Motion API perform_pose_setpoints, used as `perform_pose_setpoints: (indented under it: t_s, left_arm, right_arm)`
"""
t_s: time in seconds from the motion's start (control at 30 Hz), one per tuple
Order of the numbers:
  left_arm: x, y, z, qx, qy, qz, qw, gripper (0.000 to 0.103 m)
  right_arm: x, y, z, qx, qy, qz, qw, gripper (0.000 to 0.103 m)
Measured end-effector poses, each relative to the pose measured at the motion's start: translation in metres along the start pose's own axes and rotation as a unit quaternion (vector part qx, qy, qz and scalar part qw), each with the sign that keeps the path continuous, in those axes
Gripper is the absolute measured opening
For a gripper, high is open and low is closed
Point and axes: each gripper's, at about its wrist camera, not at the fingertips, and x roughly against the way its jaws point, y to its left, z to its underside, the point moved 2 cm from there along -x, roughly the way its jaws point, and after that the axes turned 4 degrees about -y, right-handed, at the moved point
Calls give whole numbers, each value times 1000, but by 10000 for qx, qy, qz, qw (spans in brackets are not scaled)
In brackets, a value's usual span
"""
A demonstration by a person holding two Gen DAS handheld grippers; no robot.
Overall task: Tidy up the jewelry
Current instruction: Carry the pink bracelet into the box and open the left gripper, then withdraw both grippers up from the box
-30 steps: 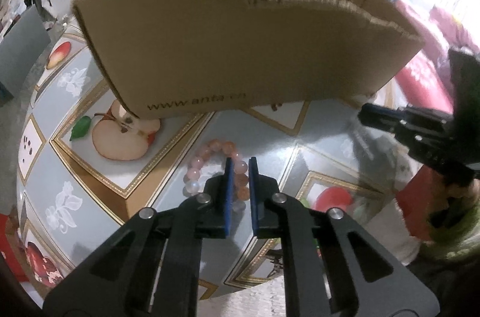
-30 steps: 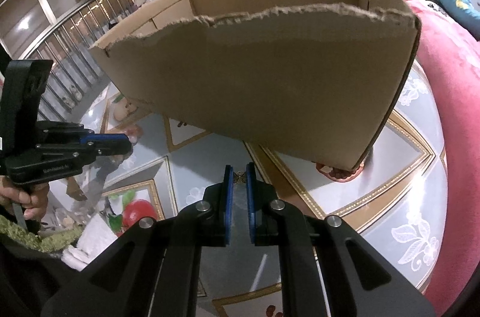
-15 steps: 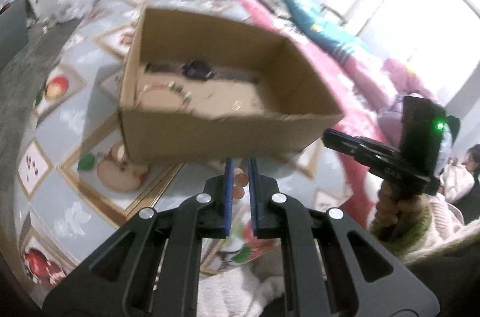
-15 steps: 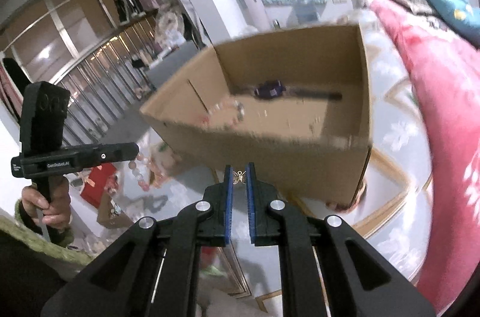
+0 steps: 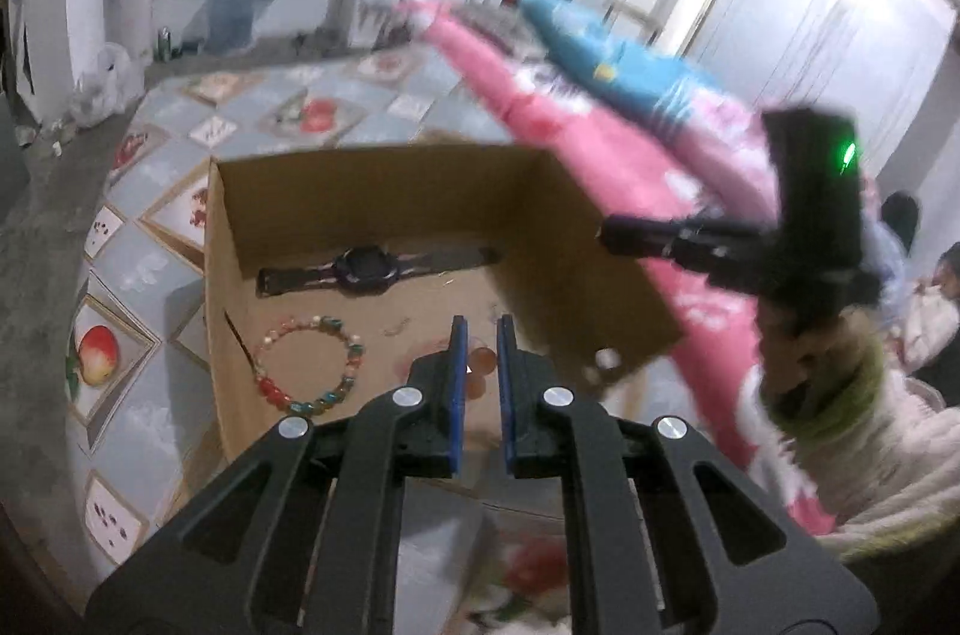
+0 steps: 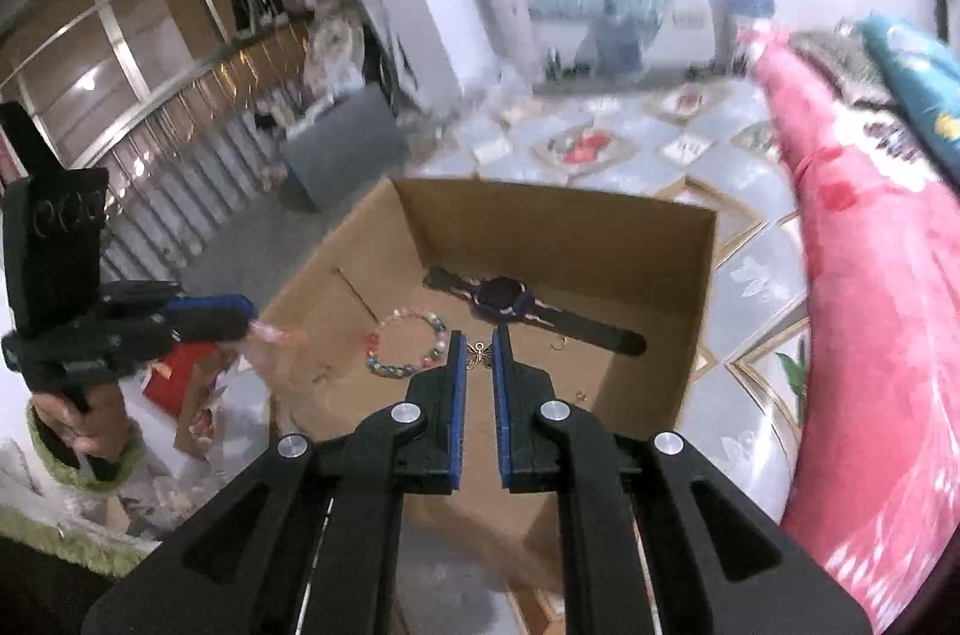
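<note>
Your left tool [image 5: 478,344] hangs above the near wall of the open cardboard box [image 5: 372,182], its blue pads drawn close on a strand of pale pink and orange beads [image 5: 480,365] that dangles between them; in the right wrist view the same beads [image 6: 270,335] trail, blurred, from the tip of that tool [image 6: 240,311]. Your right tool [image 6: 478,353] sits over the near right part of the box [image 6: 558,221], pads pressed onto a small gold butterfly charm [image 6: 480,356]. From the left wrist view the right tool [image 5: 606,233] reaches in over the box's right wall. The box has four upright walls and an open top, so the room for moving lies above the rims. It stands on the patterned floor mat [image 5: 150,275], with a pink quilt [image 6: 870,335] close along its right side and bare mat to its left and behind. Inside, a dark watch [image 5: 366,269] lies flat near the far wall, strap stretched out, its long axis running roughly along that wall from left to right. A multicoloured bead bracelet [image 5: 309,365] lies as an open ring on the box floor near the left wall, just in front of the watch and not touching it. A few tiny pieces lie on the box floor, too small to name.
</note>
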Motion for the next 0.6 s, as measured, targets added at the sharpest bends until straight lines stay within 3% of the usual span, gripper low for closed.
perform_pose_setpoints:
  t_s: [0.17, 0.33, 0.4, 0.47, 0.6]
  left_arm:
    - [-65, 17, 1, -108, 913, -290, 9953, 9]
    - [-100, 24, 12, -160, 1555, -468, 9866, 11]
    - [-102, 23, 14, -150, 1585, -404, 9864, 25]
    - [-100, 23, 14, -163, 1522, -429, 9873, 32]
    - [-94, 24, 12, -123, 1408, -448, 9889, 32]
  right_arm:
    - [-58, -20, -15, -191, 978, -21, 9950, 9]
    - [-94, -28, -17, -169, 1554, 187, 9875, 9]
    - [-100, -28, -18, -152, 1649, 262, 9858, 10]
    - [-104, -29, -18, -178, 1694, 269, 9850, 10]
    - [-101, -33, -22, -244, 1603, 264, 9864, 10]
